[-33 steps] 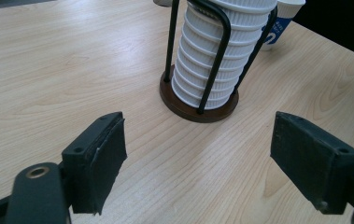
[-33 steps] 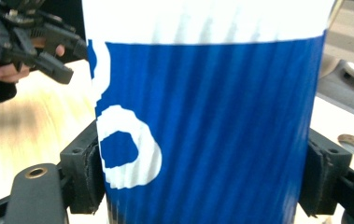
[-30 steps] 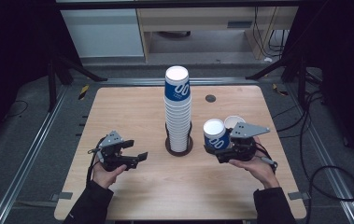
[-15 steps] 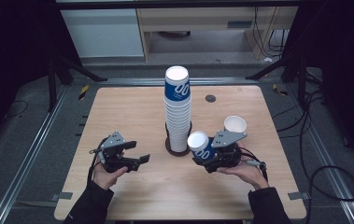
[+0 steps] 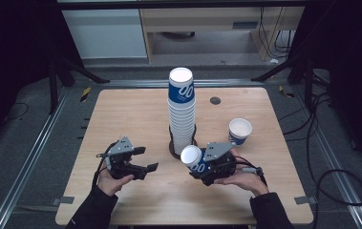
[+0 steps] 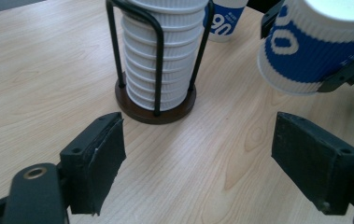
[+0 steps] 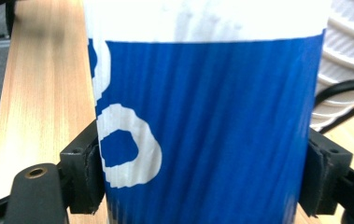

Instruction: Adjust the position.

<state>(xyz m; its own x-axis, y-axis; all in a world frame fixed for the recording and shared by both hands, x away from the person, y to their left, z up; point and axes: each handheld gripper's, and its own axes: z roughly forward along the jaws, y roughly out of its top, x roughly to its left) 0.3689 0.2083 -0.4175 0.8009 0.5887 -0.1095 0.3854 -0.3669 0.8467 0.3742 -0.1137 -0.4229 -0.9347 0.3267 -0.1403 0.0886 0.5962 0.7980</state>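
A tall stack of blue-and-white paper cups (image 5: 181,112) stands in a black wire holder (image 5: 175,151) at the table's middle. My right gripper (image 5: 200,167) is shut on a single blue-and-white cup (image 5: 193,159), tilted, just right of the holder's base. That cup (image 7: 207,116) sits squeezed between the two pads in the right gripper view. In the left gripper view it (image 6: 310,46) hangs above the wood at the upper right. My left gripper (image 5: 146,158) is open and holds nothing, left of the holder. Another cup (image 5: 240,130) stands mouth up at the right.
The wooden table (image 5: 121,114) has a small dark round mark (image 5: 215,100) near its far edge. Metal rails and cables run along the floor on both sides. Bare wood lies between my two grippers and at the far left.
My right gripper has carried its cup left and down, from beside the upright cup to just right of the holder's base. The left gripper has stayed put and open.
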